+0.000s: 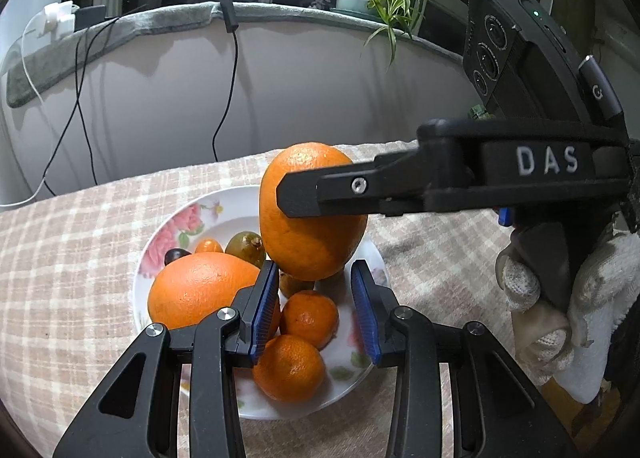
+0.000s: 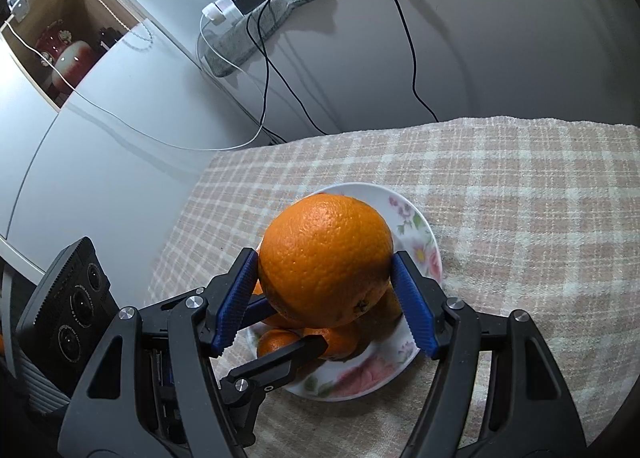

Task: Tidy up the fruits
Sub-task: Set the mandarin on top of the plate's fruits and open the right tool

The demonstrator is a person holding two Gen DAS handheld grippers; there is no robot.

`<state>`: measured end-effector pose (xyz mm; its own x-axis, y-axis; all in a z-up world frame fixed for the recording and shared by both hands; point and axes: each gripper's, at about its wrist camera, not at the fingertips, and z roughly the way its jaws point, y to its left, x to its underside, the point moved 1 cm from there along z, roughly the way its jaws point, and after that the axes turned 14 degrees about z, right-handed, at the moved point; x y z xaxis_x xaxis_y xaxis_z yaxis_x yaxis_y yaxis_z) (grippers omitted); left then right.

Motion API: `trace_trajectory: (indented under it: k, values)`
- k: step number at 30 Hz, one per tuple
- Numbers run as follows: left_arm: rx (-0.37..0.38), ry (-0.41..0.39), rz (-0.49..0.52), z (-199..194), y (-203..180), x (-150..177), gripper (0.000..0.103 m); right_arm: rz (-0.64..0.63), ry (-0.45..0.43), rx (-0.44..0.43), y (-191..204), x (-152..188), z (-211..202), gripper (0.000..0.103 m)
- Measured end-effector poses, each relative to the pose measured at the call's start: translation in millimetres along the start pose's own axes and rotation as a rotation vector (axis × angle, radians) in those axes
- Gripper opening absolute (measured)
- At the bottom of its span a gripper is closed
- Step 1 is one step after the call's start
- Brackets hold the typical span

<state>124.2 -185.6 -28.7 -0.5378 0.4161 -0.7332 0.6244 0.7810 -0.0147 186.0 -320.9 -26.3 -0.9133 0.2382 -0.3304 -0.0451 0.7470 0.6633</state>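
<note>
Right gripper (image 2: 326, 300) pinches a big orange (image 2: 325, 260) btwn its blue pads, held just above the floral plate (image 2: 416, 218), which sits near the middle of the checked tablecloth (image 2: 520, 186), toward its far edge. Left gripper (image 1: 315, 312) hangs over the plate w/ jaws narrowly spread, nothing btwn them. Plate already holds a second large orange (image 1: 200, 286), small mandarins (image 1: 308, 318), a green fruit (image 1: 245, 248).

Risk: the pile is crowded and uneven; set on top, the round orange would likely roll off the plate edge or knock mandarins out. Left fingers (image 1: 266, 302) sit close to the pile and could nudge it.

Readable text: "DAS" on the right gripper body; a "G" on a plug.
</note>
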Motion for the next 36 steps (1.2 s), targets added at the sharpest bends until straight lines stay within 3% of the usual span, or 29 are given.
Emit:
trace_trajectory:
  k: [8,26,28,31,36]
  values:
    - [-0.019,-0.013,0.007,-4.3,-0.1,0.0,0.037,-0.022,-0.012,0.021,1.6,0.6,4.2,0.072]
    - [-0.036,-0.021,0.027,-21.2,-4.5,4.3,0.064,-0.017,-0.042,0.013,-0.9,3.1,-7.2,0.072]
    - [-0.041,-0.020,0.021,-23.0,-2.5,5.7,0.065,-0.016,-0.050,0.008,0.1,5.2,-9.3,0.076]
    - [-0.044,-0.017,0.008,-25.4,-0.2,8.6,0.073,-0.027,-0.065,0.016,2.9,9.7,-13.2,0.080]
    - [-0.064,-0.016,-0.008,-32.3,4.6,14.4,0.074,-0.053,-0.087,0.041,8.6,18.3,-19.7,0.080]
